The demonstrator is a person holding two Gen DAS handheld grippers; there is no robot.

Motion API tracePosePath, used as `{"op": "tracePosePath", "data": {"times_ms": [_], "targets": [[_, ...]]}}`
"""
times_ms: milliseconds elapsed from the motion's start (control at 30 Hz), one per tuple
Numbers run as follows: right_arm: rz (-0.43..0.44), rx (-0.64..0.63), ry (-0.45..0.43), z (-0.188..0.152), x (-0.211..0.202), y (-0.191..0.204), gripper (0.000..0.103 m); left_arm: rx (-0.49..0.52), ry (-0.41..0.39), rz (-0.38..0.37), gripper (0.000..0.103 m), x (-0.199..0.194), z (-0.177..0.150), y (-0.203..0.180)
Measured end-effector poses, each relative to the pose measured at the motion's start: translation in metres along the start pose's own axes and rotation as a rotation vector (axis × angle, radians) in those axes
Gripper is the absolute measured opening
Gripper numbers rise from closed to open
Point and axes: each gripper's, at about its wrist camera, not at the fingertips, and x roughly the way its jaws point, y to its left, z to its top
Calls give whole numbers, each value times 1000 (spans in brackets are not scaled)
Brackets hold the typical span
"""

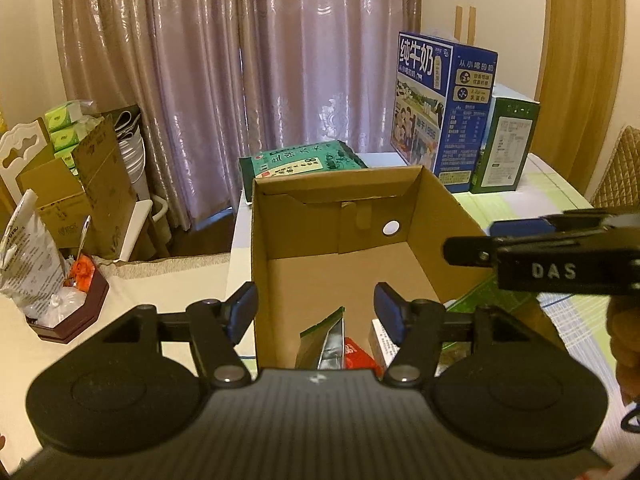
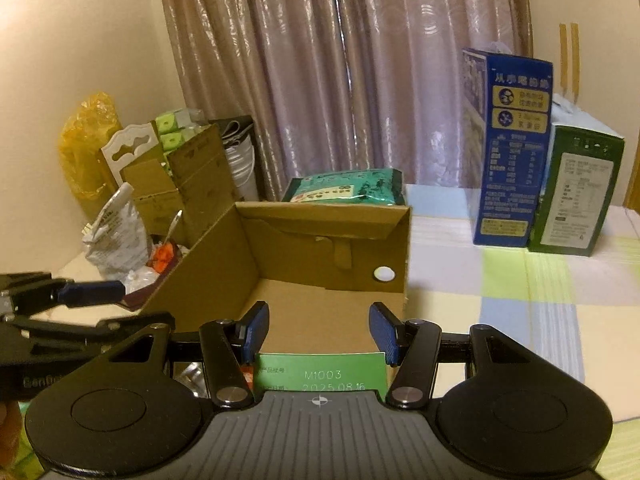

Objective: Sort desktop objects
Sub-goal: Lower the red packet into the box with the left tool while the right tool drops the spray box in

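The small green-ended paper carton [image 2: 320,374], light and stiff but crushable, sits gripped by its side walls between the right gripper [image 2: 318,334] pads over the open brown cardboard box [image 2: 332,240], while the left gripper [image 1: 316,312] hangs released.

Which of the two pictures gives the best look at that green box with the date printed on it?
The right wrist view: the green box sits between the right gripper's jaws, printed end facing the camera. The left wrist view shows, at most, a white printed edge in the cardboard box.
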Motion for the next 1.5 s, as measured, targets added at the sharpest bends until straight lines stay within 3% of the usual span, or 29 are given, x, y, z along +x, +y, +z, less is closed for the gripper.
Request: {"op": "tracePosePath", "data": {"times_ms": [100,133,167,233,500,600,800,967,1133,1500], "targets": [[44,20,-1,6,3,1,53,-10,-5,-6,65,-5,-2,0],[54,27,-6,10,4,1,61,-11,-7,-7,66,-6,-3,-1],[60,35,-14,13,4,1,77,-10,-8,-7,66,-8,-4,-1],[69,39,-47,20,0,1,83,-5,-8,-8,66,-11,-7,-3],[52,37,-73,22,-27,-13,84,-5,-6,-12,70,-25,-16,-11],[2,32,-85,10,-47,-24,84,1,-13,-11,78,-34,-19,-16],[-52,-71,-41,-22,-73,-30,84,16,-7,-16,78,-42,-25,-21],[-122,-185,26,-26,-45,-26,84,15,5,-11,80,-33,-26,-21],[-122,-179,-17,-12,-16,-37,84,13,10,-13,82,-26,-28,-20],[-127,-160,-5,-8,-21,-50,84,18,14,-18,85,-23,-30,-27]]}}
